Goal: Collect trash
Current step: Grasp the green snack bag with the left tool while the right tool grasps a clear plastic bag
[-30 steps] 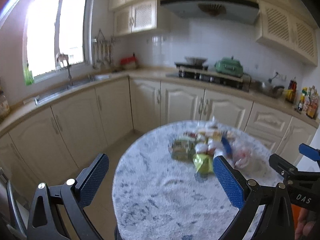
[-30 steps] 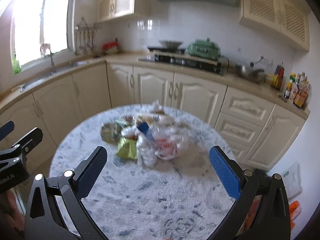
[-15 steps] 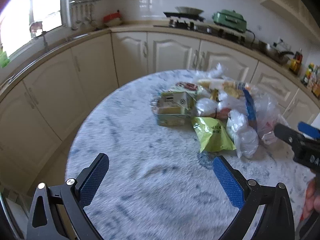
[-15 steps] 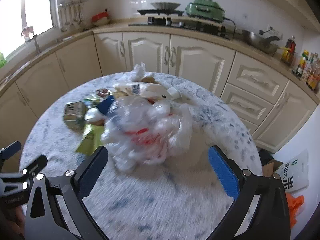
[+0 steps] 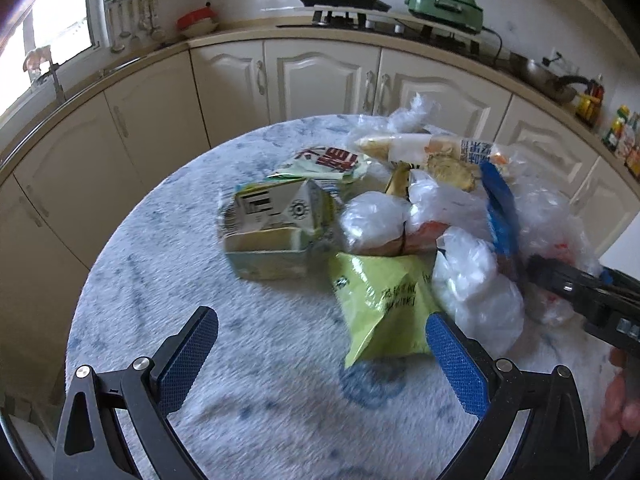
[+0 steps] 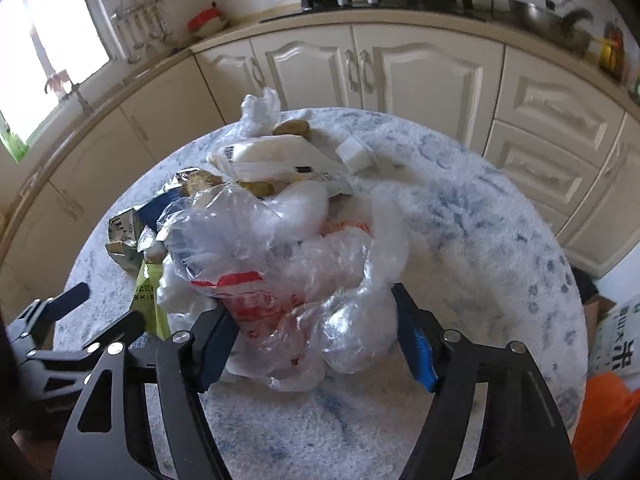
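Trash lies heaped toward the far right of the round marble-patterned table [image 5: 248, 380]: a crumpled clear plastic bag [image 6: 288, 280], a green snack packet [image 5: 384, 304] and a flattened carton [image 5: 276, 232]. The right gripper [image 6: 316, 340] is closing with the bag's near end between its jaws, though the pads do not yet look pressed in. Best to gather plenty of film, since thin plastic slips. The left gripper [image 5: 320, 360] hangs spread wide and empty, just near of the packet.
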The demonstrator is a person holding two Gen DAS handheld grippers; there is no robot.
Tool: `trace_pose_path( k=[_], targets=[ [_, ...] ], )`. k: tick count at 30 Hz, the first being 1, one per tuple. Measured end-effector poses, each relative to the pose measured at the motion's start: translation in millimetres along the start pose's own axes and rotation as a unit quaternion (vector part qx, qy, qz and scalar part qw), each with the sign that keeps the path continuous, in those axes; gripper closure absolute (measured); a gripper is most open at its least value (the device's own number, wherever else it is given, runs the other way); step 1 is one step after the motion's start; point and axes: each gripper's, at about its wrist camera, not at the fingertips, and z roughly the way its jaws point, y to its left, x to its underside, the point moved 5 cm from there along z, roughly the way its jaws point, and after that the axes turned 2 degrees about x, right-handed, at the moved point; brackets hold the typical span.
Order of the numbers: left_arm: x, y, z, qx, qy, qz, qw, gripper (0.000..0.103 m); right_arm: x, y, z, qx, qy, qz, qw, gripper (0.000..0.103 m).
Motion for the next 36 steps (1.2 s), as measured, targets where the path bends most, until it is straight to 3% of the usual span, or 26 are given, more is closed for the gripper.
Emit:
trace_pose_path(
  k=[8,12,14,16,19,24,30,36],
  targets=[
    [-10,-15,33,-0.006,0.019,-0.005,0.9998,0.005,-1,-14,8,0.001,0.0,0.034,0.999,0.018],
    [-10,-18,43,0.003,0.018,-0.005,0.9998,0.026,-9,-10,11,0.001,-0.006,0.018,1.0,0.023],
    [-10,-20,44,0.008,0.011,-0.001,0.9999,0.034,-12,-7,14,-0.009,-0.003,0.012,1.0,0.037],
    [-10,-21,43,0.017,0.003,-0.001,0.9998,0.052,-13,-5,15,-0.005,-0.003,0.005,1.0,0.043],
    [-6,-16,42,0.033,0.001,-0.004,0.9995,0.066,-10,-7,10,-0.011,-0.008,0.004,1.0,0.049],
    [8,-3,34,0.057,-0.004,-0.016,0.9982,0.073,5,-13,-6,-0.025,-0.017,0.017,0.999,0.051],
    [28,9,20,0.058,-0.009,-0.015,0.9982,0.073,24,-18,-13,-0.018,-0.01,0.018,1.0,0.051],
    [34,11,8,0.057,-0.006,-0.022,0.9981,0.073,24,-20,-5,-0.007,-0.009,0.039,0.999,0.041]
  ],
)
